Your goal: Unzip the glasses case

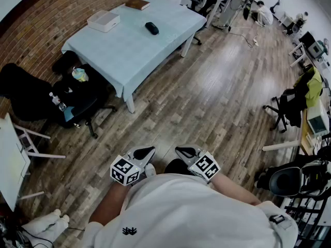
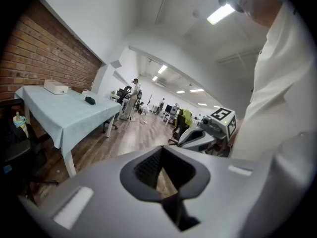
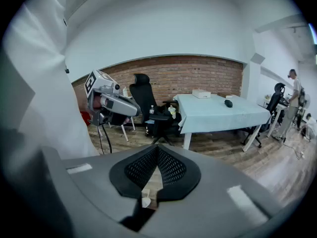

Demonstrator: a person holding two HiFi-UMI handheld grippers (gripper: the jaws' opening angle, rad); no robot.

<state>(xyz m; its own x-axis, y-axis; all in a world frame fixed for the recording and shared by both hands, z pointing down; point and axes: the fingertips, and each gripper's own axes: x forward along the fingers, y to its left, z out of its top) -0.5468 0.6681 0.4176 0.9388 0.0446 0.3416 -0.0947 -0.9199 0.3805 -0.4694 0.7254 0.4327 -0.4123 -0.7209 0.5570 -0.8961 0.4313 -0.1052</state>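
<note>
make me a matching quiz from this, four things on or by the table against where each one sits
Things
1. glasses case
2. white box
3. brown book
4. black office chair

Places
A. on the floor at the end of the table
B. at the table's far corner
C. at the table's edge along the brick wall
D. out on the tablecloth, away from the wall

Pairs: 1-D, 2-C, 3-B, 4-A

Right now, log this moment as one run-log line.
phase: not started | left gripper: shut, empty | right gripper: shut, empty | glasses case: on table, untouched
</note>
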